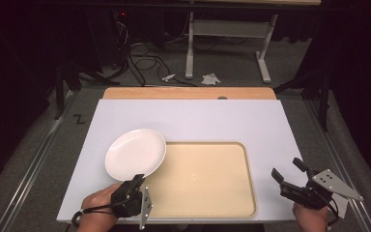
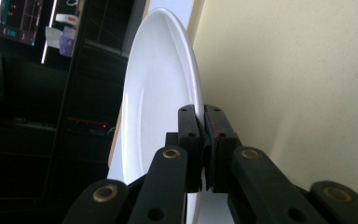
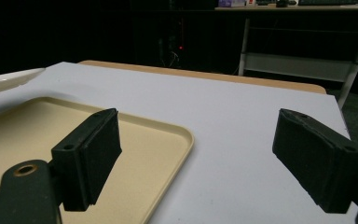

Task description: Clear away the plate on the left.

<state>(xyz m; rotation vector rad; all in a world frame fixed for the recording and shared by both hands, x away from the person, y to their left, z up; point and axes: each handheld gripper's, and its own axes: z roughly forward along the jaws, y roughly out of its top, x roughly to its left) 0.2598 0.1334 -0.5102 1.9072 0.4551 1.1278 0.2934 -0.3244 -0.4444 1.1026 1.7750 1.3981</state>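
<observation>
My left hand-held gripper [image 1: 136, 182] was clamped on the near rim of the white plate [image 1: 135, 153], which overlapped the beige tray's [image 1: 207, 193] left edge, toward the counter's [image 1: 193, 118] left side. My right hand-held gripper [image 1: 286, 173] hung spread wide, holding nothing, at the counter's near right corner.

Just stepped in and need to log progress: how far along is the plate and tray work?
Done: the left gripper has clamped the rim of the white plate. In hand: the plate overlaps the left edge of the tan tray. Left, probably: setting it fully in the tray. The right gripper is open, holding nothing.
</observation>
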